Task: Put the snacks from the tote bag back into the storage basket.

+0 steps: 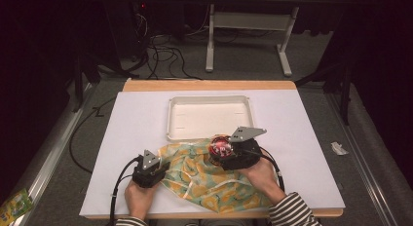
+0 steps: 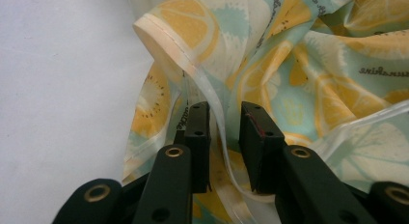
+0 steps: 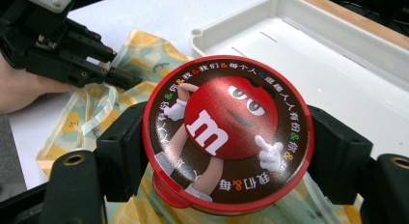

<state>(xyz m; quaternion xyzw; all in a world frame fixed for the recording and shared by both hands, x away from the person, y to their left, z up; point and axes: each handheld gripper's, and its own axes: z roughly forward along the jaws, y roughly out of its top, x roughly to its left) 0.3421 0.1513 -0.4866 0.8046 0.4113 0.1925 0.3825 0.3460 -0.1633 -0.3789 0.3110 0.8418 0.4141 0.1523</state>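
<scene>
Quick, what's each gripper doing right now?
Left gripper: open, jaws astride the bag's ribbon.
Right gripper: shut on the round candy tin.

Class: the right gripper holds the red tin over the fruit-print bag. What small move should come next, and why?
Probably carry the red tin forward and lower it into the white tray. The right gripper already clamps the tin at both sides, the tray lies just beyond it, and the left gripper sits at the bag, its jaws around a drawstring.
</scene>
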